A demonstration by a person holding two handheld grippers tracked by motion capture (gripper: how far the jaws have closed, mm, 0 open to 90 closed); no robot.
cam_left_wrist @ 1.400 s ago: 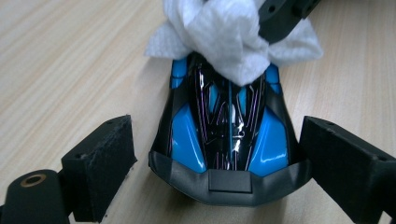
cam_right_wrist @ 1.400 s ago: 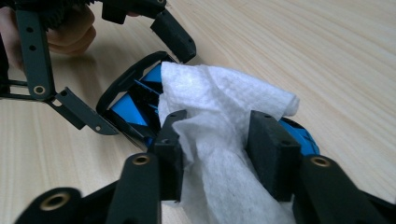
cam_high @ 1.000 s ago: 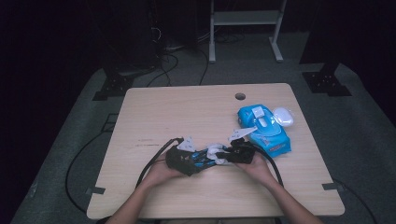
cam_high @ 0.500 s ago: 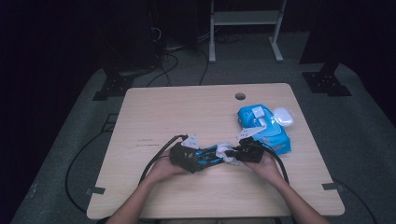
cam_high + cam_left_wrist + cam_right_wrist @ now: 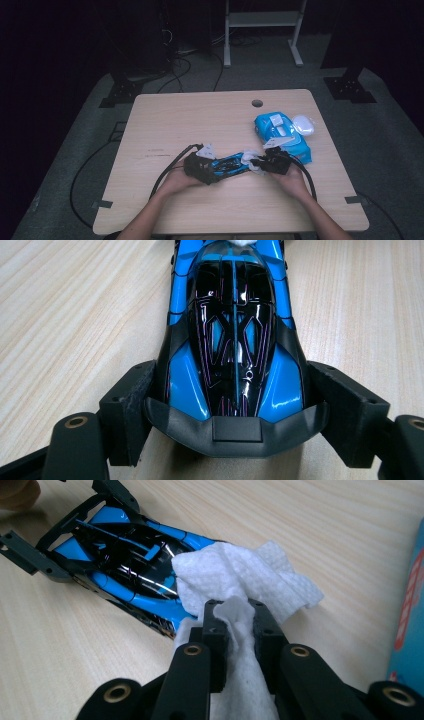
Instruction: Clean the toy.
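Note:
A glossy blue and black toy car (image 5: 231,164) lies on the wooden table (image 5: 200,120) near its front edge. My left gripper (image 5: 212,171) is shut on the car's rear end, its pads (image 5: 131,405) pressing both flanks of the blue and black toy car (image 5: 232,335). My right gripper (image 5: 256,164) is shut on a crumpled white wipe (image 5: 240,580). The wipe lies against the front of the toy car (image 5: 125,560), and in the high view the white wipe (image 5: 248,159) sits at the car's right end.
A blue pack of wet wipes (image 5: 281,136) lies to the right of the car, its white lid (image 5: 303,125) folded open beside it. A cable hole (image 5: 257,103) marks the far side of the table. Black cables (image 5: 167,170) trail from both grippers.
My right gripper with the wipe has slid a little to the right along the car, toward the wipe pack. The left gripper and the car have stayed in place.

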